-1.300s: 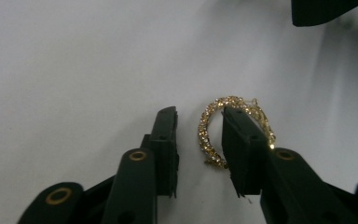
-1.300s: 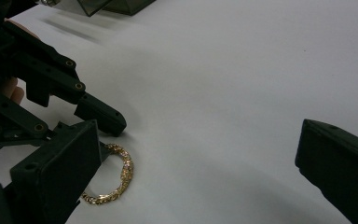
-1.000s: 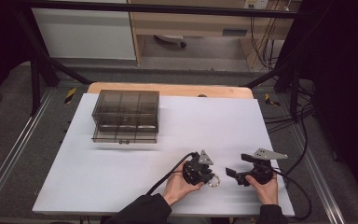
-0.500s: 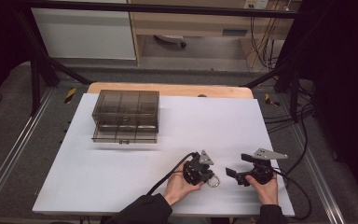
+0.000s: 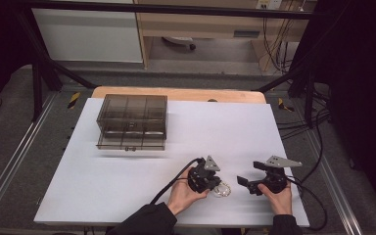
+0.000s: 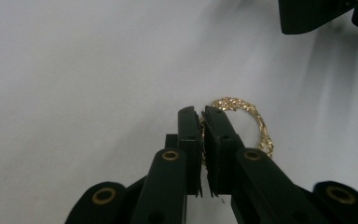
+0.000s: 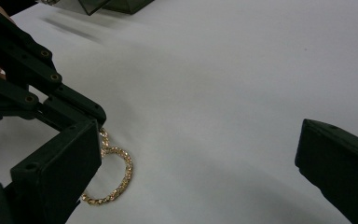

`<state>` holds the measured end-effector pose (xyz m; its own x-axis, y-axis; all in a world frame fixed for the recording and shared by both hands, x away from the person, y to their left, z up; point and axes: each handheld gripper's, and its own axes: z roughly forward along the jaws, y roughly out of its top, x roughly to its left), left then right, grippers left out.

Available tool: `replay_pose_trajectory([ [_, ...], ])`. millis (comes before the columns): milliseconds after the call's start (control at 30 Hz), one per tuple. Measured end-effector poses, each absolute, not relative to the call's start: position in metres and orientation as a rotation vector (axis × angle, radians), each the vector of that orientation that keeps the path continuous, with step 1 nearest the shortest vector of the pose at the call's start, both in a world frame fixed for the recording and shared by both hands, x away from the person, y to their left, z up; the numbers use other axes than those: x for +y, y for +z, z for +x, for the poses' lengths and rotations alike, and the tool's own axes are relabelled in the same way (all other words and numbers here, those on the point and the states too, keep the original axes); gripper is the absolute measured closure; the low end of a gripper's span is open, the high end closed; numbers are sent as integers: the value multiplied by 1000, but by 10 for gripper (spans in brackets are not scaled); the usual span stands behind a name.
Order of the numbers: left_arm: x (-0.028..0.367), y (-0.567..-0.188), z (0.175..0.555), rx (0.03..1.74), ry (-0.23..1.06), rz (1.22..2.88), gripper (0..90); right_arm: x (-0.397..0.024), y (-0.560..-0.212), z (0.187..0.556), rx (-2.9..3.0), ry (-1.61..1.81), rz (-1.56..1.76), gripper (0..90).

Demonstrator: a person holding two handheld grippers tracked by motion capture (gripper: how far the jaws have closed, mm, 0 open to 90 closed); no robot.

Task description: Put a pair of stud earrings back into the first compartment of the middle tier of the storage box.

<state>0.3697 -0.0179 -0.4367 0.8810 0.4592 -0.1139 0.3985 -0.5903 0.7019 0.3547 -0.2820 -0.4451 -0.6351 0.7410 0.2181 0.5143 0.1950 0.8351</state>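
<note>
Lying on the white table top (image 5: 127,171) near its front edge, the thin gold chain bracelet (image 6: 256,122) is pinched by the left gripper (image 6: 202,113), whose nearly closed jaws hide part of its loop. The right gripper (image 5: 243,183) sits just beside it, jaws spread wide and empty. Farther back stands a smoky translucent plastic drawer box (image 5: 132,122), its contents indistinct.

Thin gold chain bracelet (image 6: 256,122), small glittering links, lying in a rough open loop on the white surface (image 5: 127,171), near edge, right of centre. One side of the loop is pinched between the closed jaws of the left hand-held gripper (image 6: 202,116); the rest lies flat. Smoked translucent plastic drawer box (image 5: 132,122), rectangular, upright, drawers closed, far left, well apart from the bracelet.
</note>
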Motion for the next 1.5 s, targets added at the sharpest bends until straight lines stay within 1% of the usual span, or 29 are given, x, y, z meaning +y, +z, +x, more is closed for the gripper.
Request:
replay_pose_trajectory([
  [767, 66, -412, 378, 728, 177, 2242, 846, -280, -446, 355, 2243, 1404, 1204, 8],
  [1233, 124, -393, 388, 834, 222, 2172, 846, -280, -447, 355, 2248, 1396, 1203, 8],
  [1500, 160, -384, 396, 904, 268, 2134, 846, -280, -447, 355, 2248, 1394, 1204, 8],
])
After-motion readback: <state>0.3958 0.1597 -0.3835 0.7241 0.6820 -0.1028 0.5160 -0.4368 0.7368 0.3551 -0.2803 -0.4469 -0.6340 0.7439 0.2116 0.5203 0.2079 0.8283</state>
